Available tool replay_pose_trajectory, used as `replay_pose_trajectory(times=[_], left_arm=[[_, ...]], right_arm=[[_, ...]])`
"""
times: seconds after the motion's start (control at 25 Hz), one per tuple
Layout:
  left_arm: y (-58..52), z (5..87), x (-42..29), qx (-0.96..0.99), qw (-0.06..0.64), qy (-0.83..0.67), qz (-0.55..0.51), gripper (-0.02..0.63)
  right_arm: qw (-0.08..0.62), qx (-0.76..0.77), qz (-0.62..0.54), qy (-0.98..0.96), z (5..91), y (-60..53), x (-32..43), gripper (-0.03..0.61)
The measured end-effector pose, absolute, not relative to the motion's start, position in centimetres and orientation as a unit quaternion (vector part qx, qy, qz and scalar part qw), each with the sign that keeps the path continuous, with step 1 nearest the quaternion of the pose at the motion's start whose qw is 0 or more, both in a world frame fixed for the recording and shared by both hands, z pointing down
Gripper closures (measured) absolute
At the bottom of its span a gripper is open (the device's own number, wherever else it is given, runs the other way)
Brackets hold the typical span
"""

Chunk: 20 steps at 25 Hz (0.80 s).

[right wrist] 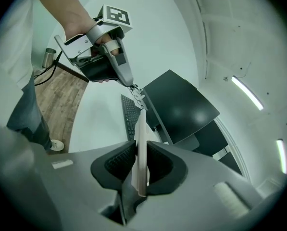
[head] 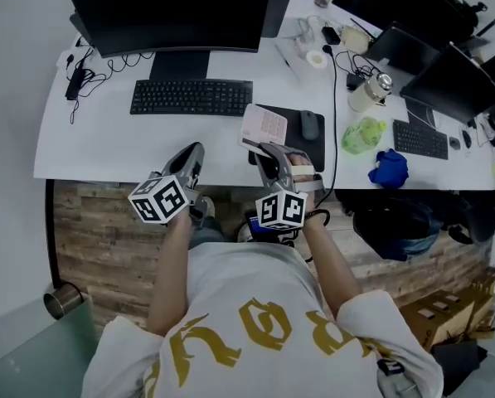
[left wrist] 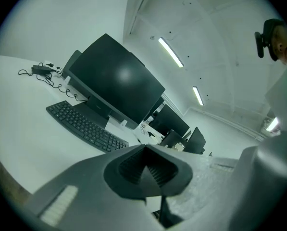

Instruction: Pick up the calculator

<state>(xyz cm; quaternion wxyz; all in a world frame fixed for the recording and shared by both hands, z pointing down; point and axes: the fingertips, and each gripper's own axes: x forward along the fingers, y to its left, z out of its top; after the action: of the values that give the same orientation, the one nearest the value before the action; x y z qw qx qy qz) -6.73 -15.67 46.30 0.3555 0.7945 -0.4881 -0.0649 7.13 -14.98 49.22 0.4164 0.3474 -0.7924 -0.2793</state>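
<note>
The calculator [head: 264,126] is a flat pale slab with rows of keys, held tilted above the desk's front edge. My right gripper [head: 269,152] is shut on its lower end. In the right gripper view the calculator [right wrist: 140,148] shows edge-on, pinched between the two dark pads. My left gripper [head: 192,153] hovers at the desk edge to the left, shut with nothing in it; its pads meet in the left gripper view [left wrist: 146,169]. The right gripper view also catches the left gripper [right wrist: 132,86], held in a hand.
A black keyboard [head: 191,97] and a large monitor [head: 168,11] stand on the white desk [head: 89,139]. A mouse [head: 310,124] lies on a dark mat to the right. Farther right are a green object [head: 363,134], a blue cloth [head: 389,169] and more monitors.
</note>
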Motion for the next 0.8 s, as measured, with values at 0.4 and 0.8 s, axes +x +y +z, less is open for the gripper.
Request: replay_pose_trajectory(times=[0.4, 0.8], left_arm=[[-14.3, 45.5, -7.0, 0.783, 0.341, -0.514, -0.087, 0.614], [-13.9, 45.4, -7.4, 0.777, 0.339, -0.523, -0.086, 0.614]], right_arm=[[0.4, 0.344, -0.294, -0.797, 48.8, -13.9, 7.5, 0.489], [0.398, 0.342, -0.297, -0.798, 48.8, -13.9, 7.5, 0.489]])
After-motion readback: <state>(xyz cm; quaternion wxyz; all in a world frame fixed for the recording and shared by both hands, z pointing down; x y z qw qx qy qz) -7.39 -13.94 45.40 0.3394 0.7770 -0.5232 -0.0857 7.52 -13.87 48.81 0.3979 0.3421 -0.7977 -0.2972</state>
